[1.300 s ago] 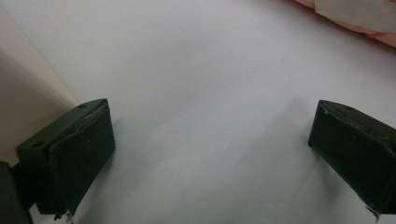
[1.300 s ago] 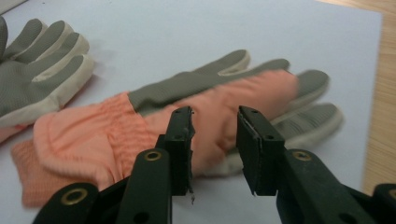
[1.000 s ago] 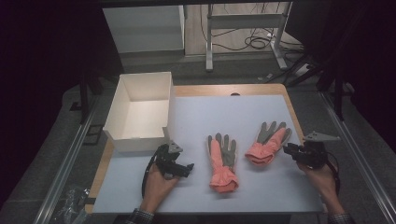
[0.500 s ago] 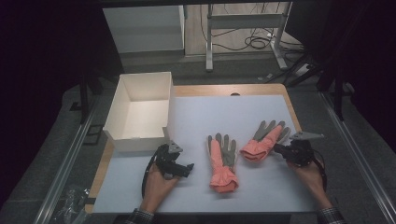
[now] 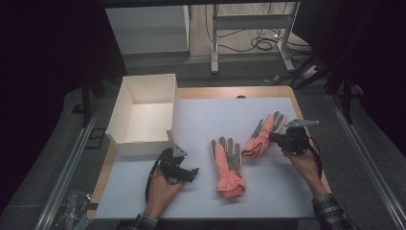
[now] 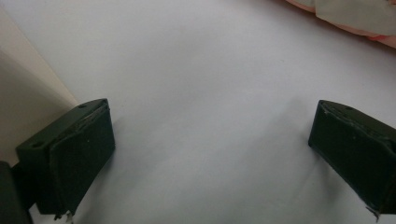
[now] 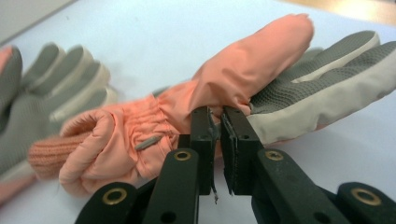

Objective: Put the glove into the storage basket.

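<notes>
Where fingers (image 7: pixel 239 140) pinch, glove (image 7: pixel 243 88) edge hidden (other glove (image 7: pixel 51 74) cropped).

2 salmon-pink gloves (image 5: pixel 229 165) with grey palms, white box (image 5: pixel 143 112), pale blue mat (image 5: pixel 206 120), black tool (image 7: pixel 215 140), plaid sleeve (image 5: pixel 330 213)

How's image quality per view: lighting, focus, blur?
High view: white mat evenly lit, surroundings nearly black, box sharp. Left gripper view: flat and soft, faint shadows under the open left gripper. Right gripper view: right gripper and the pinched glove sharp, the other glove behind soft.
</notes>
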`<action>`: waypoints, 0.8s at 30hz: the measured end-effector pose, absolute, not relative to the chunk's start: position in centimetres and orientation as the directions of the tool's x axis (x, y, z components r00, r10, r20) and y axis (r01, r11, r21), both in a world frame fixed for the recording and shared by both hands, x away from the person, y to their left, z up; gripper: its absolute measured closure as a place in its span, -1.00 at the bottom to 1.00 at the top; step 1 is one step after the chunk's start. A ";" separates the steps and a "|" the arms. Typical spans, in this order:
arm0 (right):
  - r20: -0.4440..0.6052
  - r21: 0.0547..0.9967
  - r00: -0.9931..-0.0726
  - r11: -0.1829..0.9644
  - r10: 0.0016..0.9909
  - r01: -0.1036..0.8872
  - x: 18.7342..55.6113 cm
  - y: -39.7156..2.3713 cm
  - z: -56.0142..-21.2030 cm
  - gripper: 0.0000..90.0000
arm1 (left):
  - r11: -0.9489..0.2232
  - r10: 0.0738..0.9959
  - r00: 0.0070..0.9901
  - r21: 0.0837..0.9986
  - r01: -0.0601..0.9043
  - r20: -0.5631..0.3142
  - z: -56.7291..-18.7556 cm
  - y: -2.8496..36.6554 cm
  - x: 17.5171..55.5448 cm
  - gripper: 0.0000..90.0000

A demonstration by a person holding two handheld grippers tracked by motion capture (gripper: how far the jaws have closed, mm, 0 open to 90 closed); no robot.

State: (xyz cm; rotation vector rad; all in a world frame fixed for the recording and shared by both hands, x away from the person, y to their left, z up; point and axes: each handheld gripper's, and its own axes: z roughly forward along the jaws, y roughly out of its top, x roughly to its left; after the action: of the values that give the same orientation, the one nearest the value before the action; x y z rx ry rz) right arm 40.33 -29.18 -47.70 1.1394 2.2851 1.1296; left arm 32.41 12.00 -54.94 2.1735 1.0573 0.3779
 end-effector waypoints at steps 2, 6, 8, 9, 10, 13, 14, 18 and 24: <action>0.032 0.788 -0.627 0.366 0.779 0.495 40.9 -28.4 -47.2 0.82 | -0.442 0.776 0.630 0.685 0.579 -0.032 -54.9 12.0 32.4 -0.99; 0.024 0.800 -0.649 0.375 0.760 0.468 42.3 -26.2 -46.1 0.79 | -0.442 0.776 0.630 0.685 0.579 -0.032 -54.9 12.0 32.4 -0.99; 0.014 0.802 -0.661 0.386 0.750 0.456 43.0 -25.0 -45.6 0.76 | -0.442 0.776 0.630 0.685 0.579 -0.032 -54.9 12.0 32.4 -0.99; 0.011 0.802 -0.665 0.391 0.746 0.452 43.3 -24.4 -45.5 0.74 | -0.443 0.776 0.630 0.685 0.579 -0.031 -54.9 12.0 32.4 -0.99; 0.009 0.801 -0.673 0.397 0.740 0.448 43.7 -23.6 -45.4 0.70 | -0.442 0.776 0.630 0.685 0.579 -0.032 -54.9 12.0 32.4 -0.99; -0.006 0.795 -0.687 0.420 0.727 0.437 44.5 -21.9 -45.3 0.63 | -0.442 0.776 0.630 0.685 0.579 -0.032 -54.9 12.0 32.4 -0.99; -0.013 0.794 -0.690 0.427 0.724 0.433 44.7 -21.4 -45.3 0.62 | -0.442 0.776 0.630 0.685 0.579 -0.031 -54.9 12.0 32.4 -0.99; -0.017 0.787 -0.688 0.434 0.726 0.439 45.5 -20.7 -45.2 0.57 | -0.443 0.776 0.631 0.684 0.580 -0.032 -54.9 12.0 32.4 -0.99; 0.008 0.768 -0.648 0.411 0.761 0.492 46.9 -21.6 -46.8 0.31 | -0.443 0.775 0.631 0.684 0.580 -0.032 -54.9 12.0 32.4 -0.99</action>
State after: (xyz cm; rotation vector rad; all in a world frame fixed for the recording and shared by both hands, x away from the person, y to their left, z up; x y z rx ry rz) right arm 46.91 -21.62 -46.77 1.0807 2.3284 1.0955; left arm 32.40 12.04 -54.91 2.1798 1.0541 0.3764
